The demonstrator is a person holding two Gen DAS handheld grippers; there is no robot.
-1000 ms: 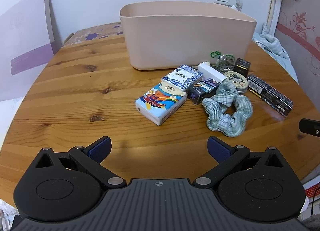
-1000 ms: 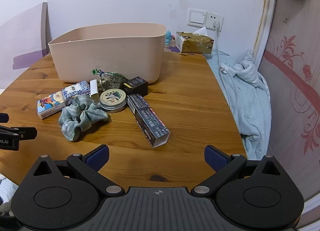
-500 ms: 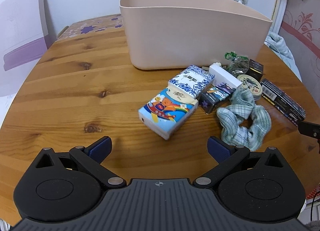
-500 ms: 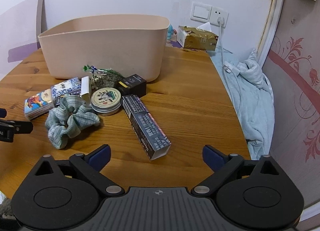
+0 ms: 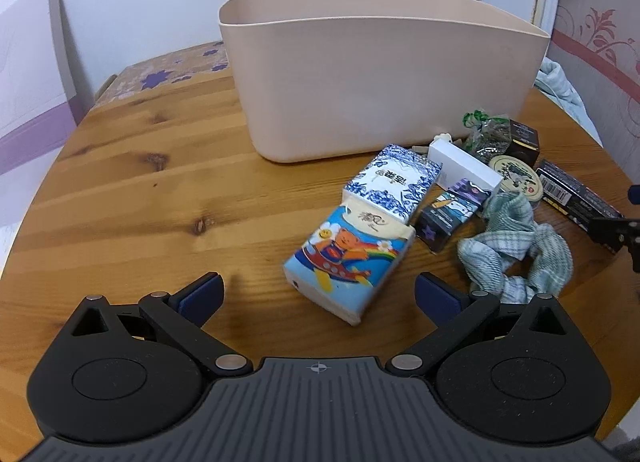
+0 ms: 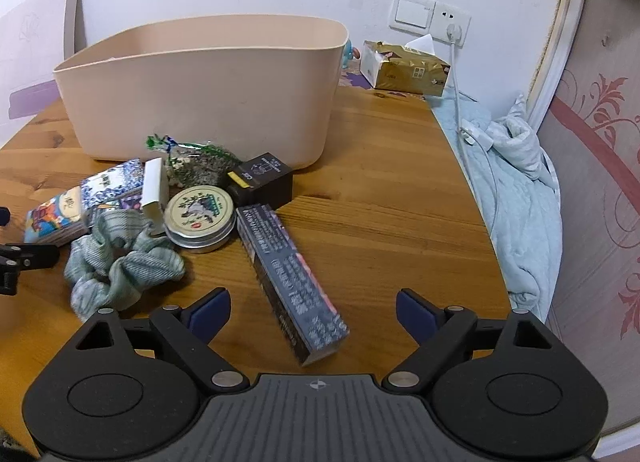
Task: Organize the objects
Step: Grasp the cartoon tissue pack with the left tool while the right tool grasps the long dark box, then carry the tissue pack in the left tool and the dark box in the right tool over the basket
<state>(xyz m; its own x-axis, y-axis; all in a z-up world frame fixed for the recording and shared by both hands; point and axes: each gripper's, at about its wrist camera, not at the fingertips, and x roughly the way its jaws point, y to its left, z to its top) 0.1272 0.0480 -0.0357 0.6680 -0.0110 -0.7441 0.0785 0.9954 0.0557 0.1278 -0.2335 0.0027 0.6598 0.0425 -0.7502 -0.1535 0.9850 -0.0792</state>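
On my left, my left claw [image 5: 318, 296] hangs spread wide above the wooden table [image 5: 140, 198], nothing between its pads, with the near end of the cartoon tissue pack [image 5: 348, 266] just ahead of the gap. That pack leans against the blue-and-white tissue pack [image 5: 394, 184] behind it, so if I close off-centre I expect the corner to skid away and nudge its neighbour. Behind them stands the beige bin [image 5: 380, 78], open-topped; I cannot see its floor from either view. Moving right, the checked scrunchie [image 6: 120, 262] lies touching the round tin [image 6: 199, 217], with the white box [image 6: 155, 192], the small dark purple box [image 5: 452, 214], the leaf packet [image 6: 200, 164] and the black cube box [image 6: 262, 182] crowded around them. Everything sits so close that a careless sweep could drag the soft scrunchie along or knock the tin. Furthest right, my right claw [image 6: 313, 312] is narrowing its jaws but they remain apart, pinching nothing; the long dark carton [image 6: 288, 278] lies slanted between them, untouched. Since it runs diagonally, I judge the pads may catch only one edge and twist it aside.
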